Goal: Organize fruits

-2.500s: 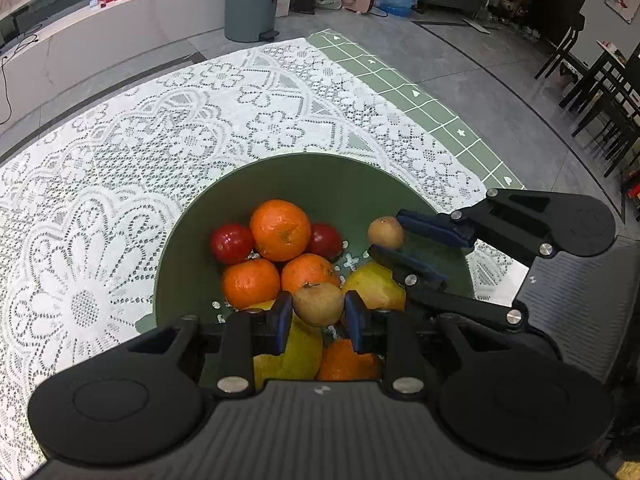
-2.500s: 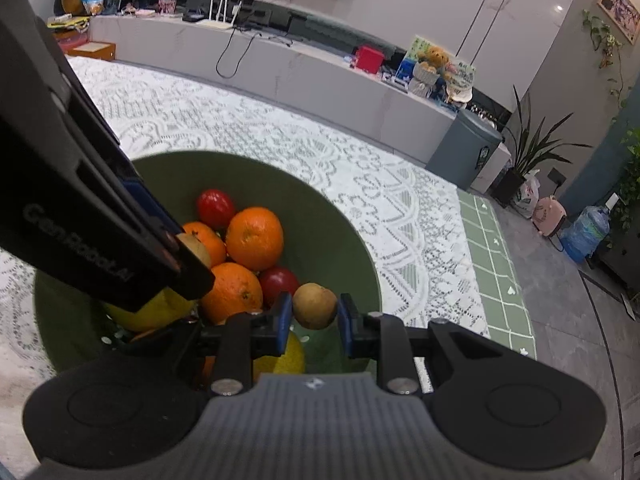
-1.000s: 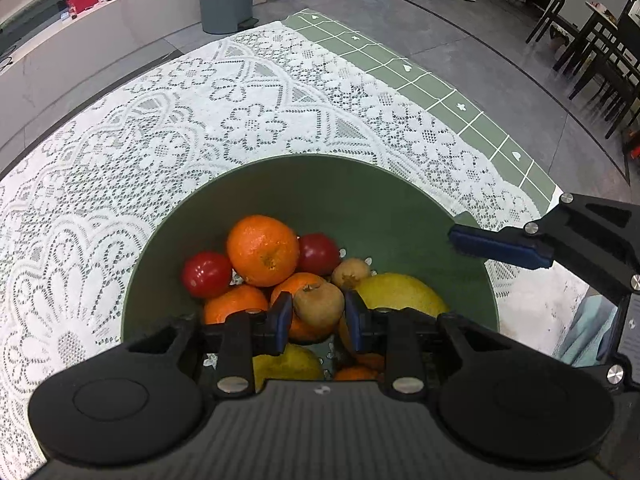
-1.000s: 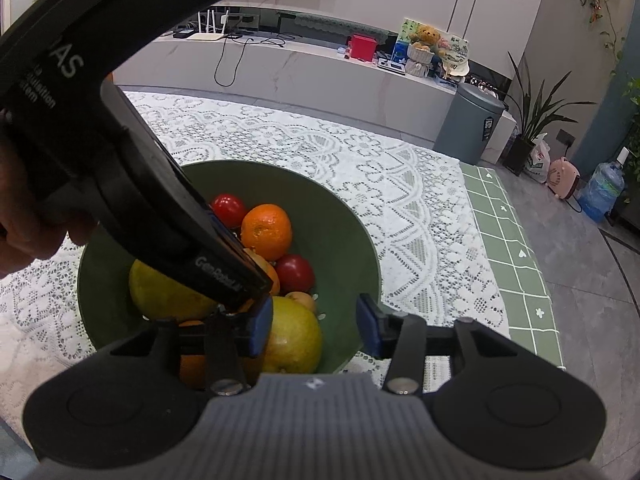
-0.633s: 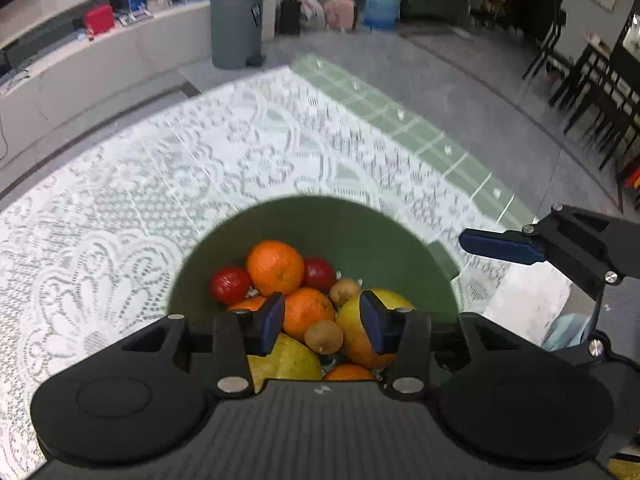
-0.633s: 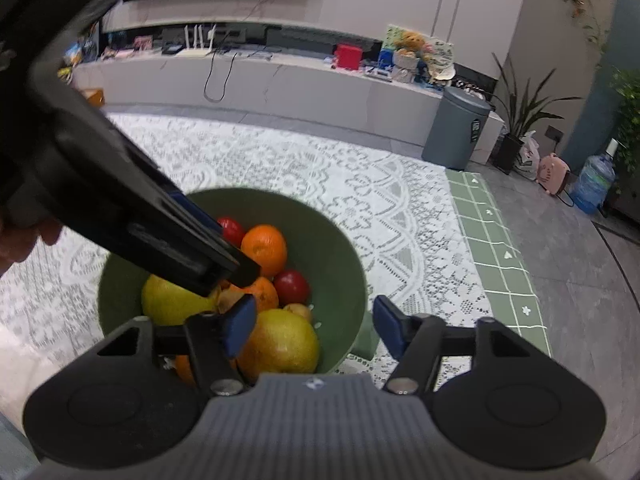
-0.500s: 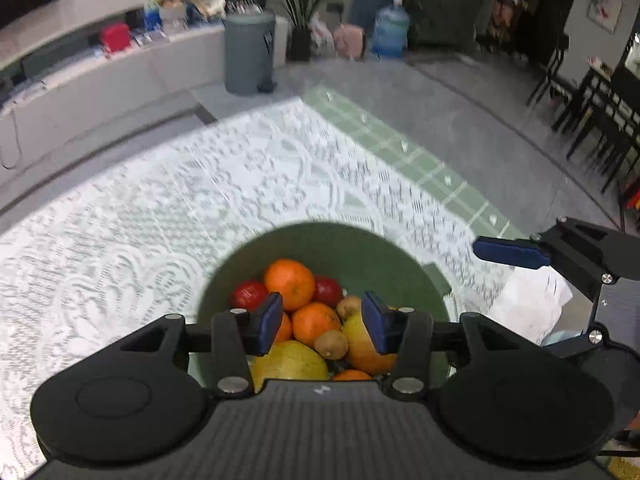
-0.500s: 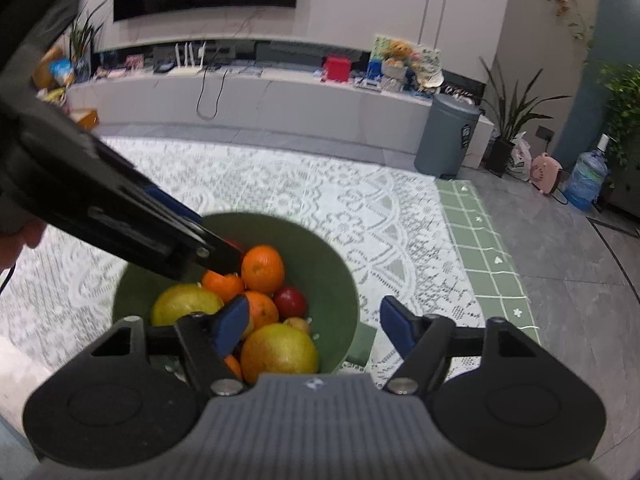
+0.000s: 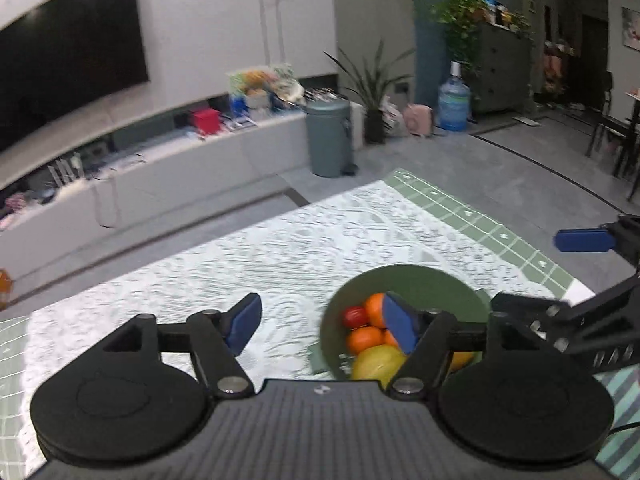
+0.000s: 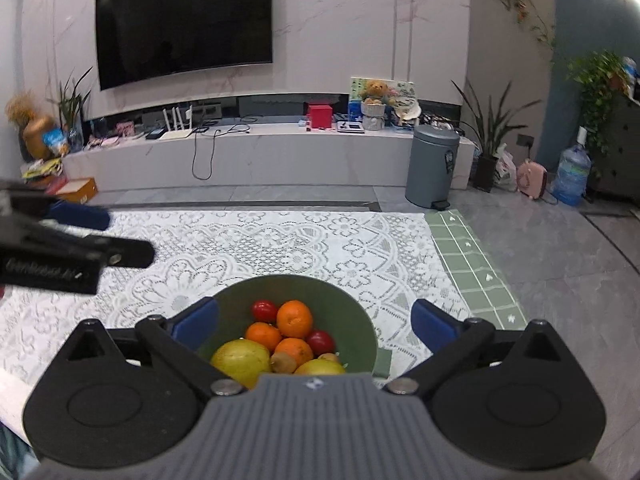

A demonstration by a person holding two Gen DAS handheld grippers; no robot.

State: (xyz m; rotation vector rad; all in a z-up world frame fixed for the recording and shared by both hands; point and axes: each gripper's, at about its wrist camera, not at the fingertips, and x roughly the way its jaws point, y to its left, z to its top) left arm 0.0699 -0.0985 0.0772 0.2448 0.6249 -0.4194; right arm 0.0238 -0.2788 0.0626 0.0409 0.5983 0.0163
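A green bowl (image 10: 352, 312) sits on the lace tablecloth (image 10: 280, 248) and holds oranges (image 10: 295, 319), red fruits (image 10: 264, 311), yellow-green pears (image 10: 240, 360) and brown kiwis (image 10: 283, 362). My right gripper (image 10: 316, 322) is open and empty, raised above and behind the bowl. My left gripper (image 9: 322, 326) is open and empty, raised to the left of the bowl (image 9: 420, 284). The right gripper's blue pad (image 9: 584, 240) shows at the right edge of the left wrist view. The left gripper (image 10: 72, 256) shows at the left of the right wrist view.
The table's green checked edge (image 10: 472, 268) runs along the right. Beyond it are grey floor, a grey bin (image 10: 434, 168), a white TV bench (image 10: 240, 156), a water bottle (image 10: 570, 176) and plants.
Both grippers let go of their kiwis into the bowl, opened wide and pulled up and back from it. The left wrist view swung left, so the bowl sits right of centre.
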